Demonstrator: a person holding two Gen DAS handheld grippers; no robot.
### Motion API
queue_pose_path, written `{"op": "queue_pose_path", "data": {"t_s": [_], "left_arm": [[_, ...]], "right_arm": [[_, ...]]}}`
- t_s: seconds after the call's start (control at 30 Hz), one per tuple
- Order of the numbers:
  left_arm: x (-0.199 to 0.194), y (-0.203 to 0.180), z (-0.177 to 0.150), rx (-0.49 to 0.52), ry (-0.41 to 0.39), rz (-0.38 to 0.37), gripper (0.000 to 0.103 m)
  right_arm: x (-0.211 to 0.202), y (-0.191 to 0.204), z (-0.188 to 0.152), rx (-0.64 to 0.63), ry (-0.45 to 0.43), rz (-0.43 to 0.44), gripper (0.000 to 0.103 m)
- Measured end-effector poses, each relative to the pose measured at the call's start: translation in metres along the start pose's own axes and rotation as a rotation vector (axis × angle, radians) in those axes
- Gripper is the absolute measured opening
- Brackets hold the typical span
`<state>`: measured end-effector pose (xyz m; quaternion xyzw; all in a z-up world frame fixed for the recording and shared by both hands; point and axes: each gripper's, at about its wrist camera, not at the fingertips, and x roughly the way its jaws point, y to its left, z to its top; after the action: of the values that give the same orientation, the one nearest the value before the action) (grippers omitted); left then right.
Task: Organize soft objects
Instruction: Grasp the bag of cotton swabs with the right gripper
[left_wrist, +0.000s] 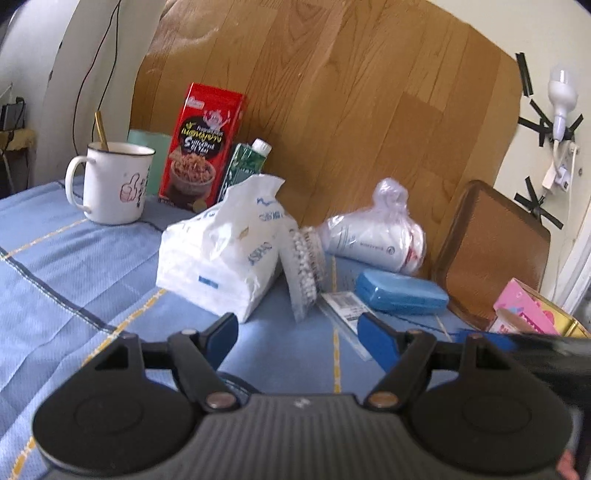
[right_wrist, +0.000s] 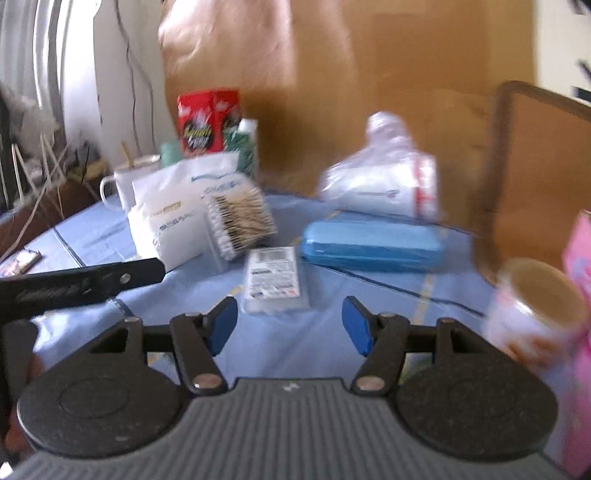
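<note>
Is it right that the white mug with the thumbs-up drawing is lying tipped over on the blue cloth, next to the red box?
Not quite. The white mug is not tipped over: it stands upright, with a gold stick poking out of its open top. The rest is right: it has a thumbs-up drawing, and it sits on the blue cloth next to the red box. The left wrist view shows this clearly.

each hand-held tool has a grey ribbed plastic body flanked by two round black discs with a raised ring. black linkage arms pivot on silver rivets and end in blue rubber-like pads. this goes for the left gripper (left_wrist: 298, 334) and the right gripper (right_wrist: 289, 325) alike. a small pale mark sits at the top middle of each ribbed body.
</note>
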<state>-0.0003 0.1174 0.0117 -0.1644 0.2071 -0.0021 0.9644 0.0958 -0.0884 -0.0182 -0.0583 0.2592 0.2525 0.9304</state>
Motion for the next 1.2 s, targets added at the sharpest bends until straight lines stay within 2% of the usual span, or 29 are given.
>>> {"op": "queue_pose_path", "data": {"t_s": [0.13, 0.23, 0.3, 0.37, 0.4, 0.5, 0.6, 0.67, 0.7, 0.73, 0.8, 0.87, 0.97, 1.13, 1.2], "left_arm": [[-0.005, 0.004, 0.001, -0.027, -0.045, 0.006, 0.077], [-0.016, 0.009, -0.001, -0.076, -0.113, 0.035, 0.078], [-0.023, 0.014, -0.002, -0.115, -0.163, 0.052, 0.082], [-0.028, 0.02, -0.002, -0.152, -0.202, 0.053, 0.086], [-0.029, 0.021, -0.001, -0.16, -0.208, 0.058, 0.087], [-0.026, 0.018, 0.0, -0.143, -0.2, 0.066, 0.087], [-0.028, 0.014, 0.0, -0.113, -0.218, 0.07, 0.089], [-0.03, 0.014, -0.001, -0.111, -0.227, 0.073, 0.09], [-0.03, 0.015, -0.001, -0.116, -0.23, 0.073, 0.09], [-0.03, 0.016, -0.001, -0.125, -0.232, 0.073, 0.09], [-0.031, 0.02, -0.001, -0.145, -0.233, 0.073, 0.092], [-0.032, 0.023, -0.001, -0.162, -0.233, 0.064, 0.093], [-0.031, 0.025, 0.0, -0.173, -0.227, 0.057, 0.095], [-0.031, 0.027, -0.001, -0.183, -0.223, 0.057, 0.096], [-0.03, 0.027, 0.0, -0.183, -0.218, 0.053, 0.096]], "right_arm": [[0.029, -0.004, 0.024, 0.02, 0.016, -0.002, 0.065], [0.043, -0.013, 0.047, 0.112, 0.019, 0.088, 0.066], [0.059, -0.013, 0.058, 0.14, 0.049, 0.159, 0.073], [0.068, -0.01, 0.067, 0.163, 0.05, 0.193, 0.08], [0.073, -0.008, 0.073, 0.186, 0.045, 0.195, 0.085], [0.091, -0.006, 0.087, 0.272, 0.05, 0.208, 0.086], [0.115, -0.002, 0.093, 0.328, 0.129, 0.218, 0.085], [0.123, -0.003, 0.088, 0.356, 0.192, 0.248, 0.077], [0.12, -0.006, 0.084, 0.387, 0.187, 0.302, 0.064], [0.115, -0.009, 0.081, 0.398, 0.178, 0.335, 0.059], [0.094, -0.014, 0.076, 0.412, 0.157, 0.394, 0.029], [0.072, -0.021, 0.068, 0.41, 0.146, 0.428, 0.022], [0.037, -0.026, 0.051, 0.371, 0.138, 0.408, 0.011], [0.003, -0.03, 0.015, 0.262, 0.126, 0.237, 0.008], [-0.007, -0.029, 0.004, 0.211, 0.109, 0.175, 0.012]]}}
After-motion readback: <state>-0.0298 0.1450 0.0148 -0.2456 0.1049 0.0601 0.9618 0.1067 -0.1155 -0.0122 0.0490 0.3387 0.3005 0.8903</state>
